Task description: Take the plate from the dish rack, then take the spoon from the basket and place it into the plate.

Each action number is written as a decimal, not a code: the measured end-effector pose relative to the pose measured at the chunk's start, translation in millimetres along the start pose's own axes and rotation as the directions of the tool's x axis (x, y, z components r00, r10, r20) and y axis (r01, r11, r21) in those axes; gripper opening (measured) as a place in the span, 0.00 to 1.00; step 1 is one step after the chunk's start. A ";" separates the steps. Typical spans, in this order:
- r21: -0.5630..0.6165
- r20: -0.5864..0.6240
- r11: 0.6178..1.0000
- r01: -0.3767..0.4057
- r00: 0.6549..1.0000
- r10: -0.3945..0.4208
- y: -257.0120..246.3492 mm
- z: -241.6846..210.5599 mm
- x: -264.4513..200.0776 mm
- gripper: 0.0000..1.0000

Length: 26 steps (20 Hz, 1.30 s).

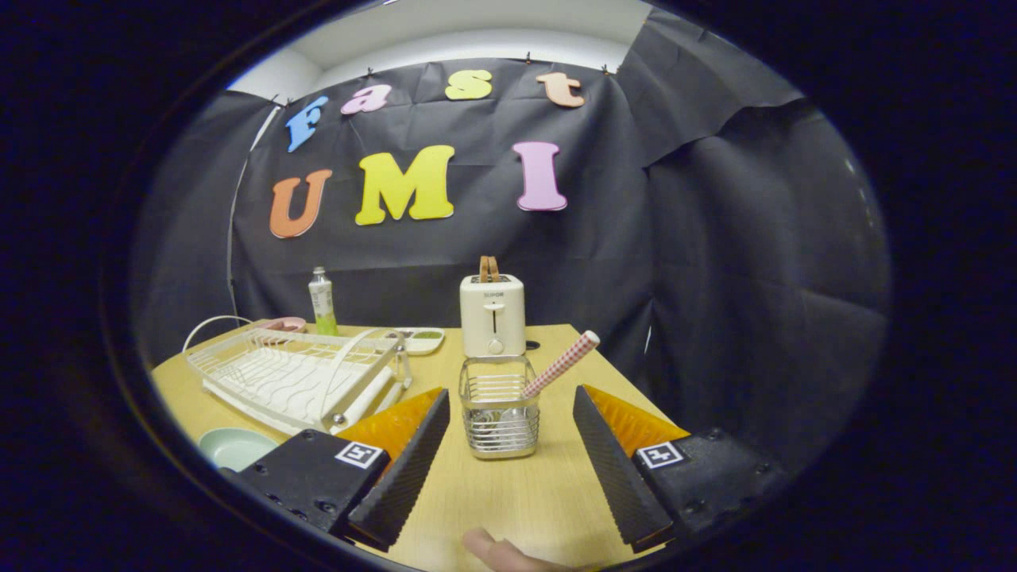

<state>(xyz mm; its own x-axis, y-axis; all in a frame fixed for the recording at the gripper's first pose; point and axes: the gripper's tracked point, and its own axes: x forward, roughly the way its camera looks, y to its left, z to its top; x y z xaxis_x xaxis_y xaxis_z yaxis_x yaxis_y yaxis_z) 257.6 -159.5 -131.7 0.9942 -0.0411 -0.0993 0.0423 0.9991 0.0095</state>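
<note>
- The gripper [508, 453] hovers over the wooden table [516, 500] with its fingers spread wide, holding nothing.
- Between the fingers and just ahead of them stands the wire basket [499, 417]. The spoon [560, 365] sits in it, its checked handle leaning out to the right; the bowl end is down inside the wires.
- Right behind the basket stands a cream toaster [493, 315] with a brown loop on top.
- The white dish rack [294, 377] lies beyond the left finger, towards the back of the table.
- The plate [234, 446] — pale green — lies flat on the table in front of the rack, just beside the gripper's left body and partly hidden by it.
- Behind the rack stand a small bottle [322, 300], a pink dish [282, 324] and a shallow tray [421, 339].
- A fingertip [496, 552] of the person shows at the near edge of the table, below the gap between the fingers.
</note>
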 end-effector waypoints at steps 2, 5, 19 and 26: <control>0.001 -0.010 1.000 0.000 1.000 0.000 -4.9 3.3 19.9 1.00; -0.019 -0.025 1.000 -0.015 1.000 0.015 -3.8 4.8 43.0 1.00; 0.120 0.098 0.985 -0.128 0.988 0.116 23.9 38.7 66.9 0.19; 0.021 0.143 0.995 -0.097 0.985 0.093 47.1 76.0 44.4 0.17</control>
<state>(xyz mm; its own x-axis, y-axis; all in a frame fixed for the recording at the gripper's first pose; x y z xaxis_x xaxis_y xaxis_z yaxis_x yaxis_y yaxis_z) 311.3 -115.2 -60.0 0.9977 0.0502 0.0452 -0.0520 0.9979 0.0398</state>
